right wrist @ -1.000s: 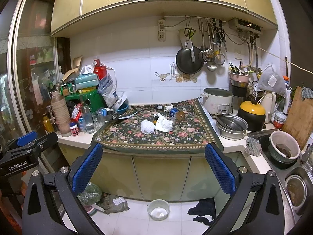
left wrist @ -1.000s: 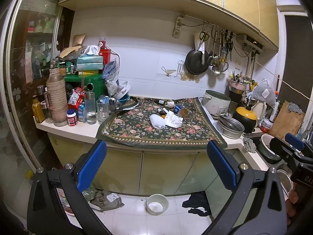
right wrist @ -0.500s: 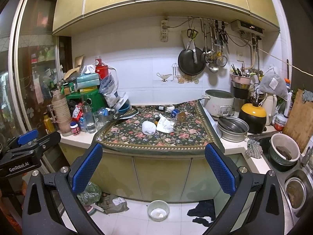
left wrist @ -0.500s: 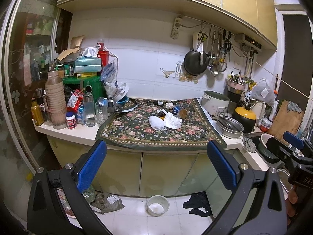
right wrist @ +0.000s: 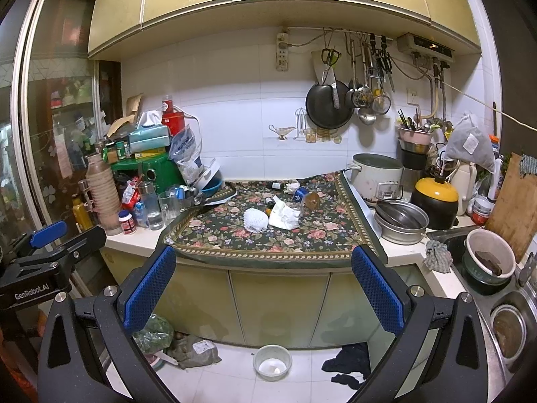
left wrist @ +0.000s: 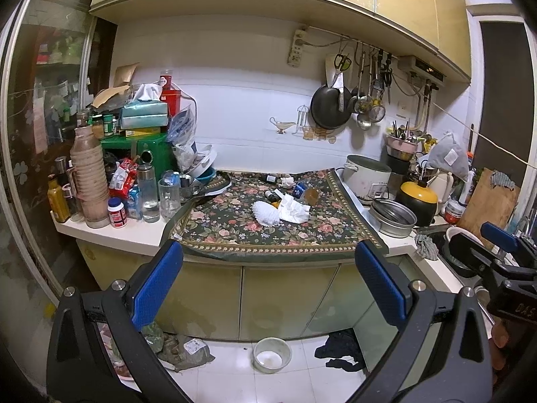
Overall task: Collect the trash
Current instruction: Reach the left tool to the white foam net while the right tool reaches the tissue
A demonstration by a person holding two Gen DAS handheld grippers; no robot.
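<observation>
While both the left gripper and the right gripper hang in front of the worktop with jaws spread wide and nothing between them, the trash lies mid-worktop on the floral cloth: a white foam net touching a crumpled tissue, with small bottles just behind toward the back edge. The left wrist view catches the right gripper at its right margin. The right wrist view alone shows the left gripper at its left margin and the sink past the worktop's right end.
</observation>
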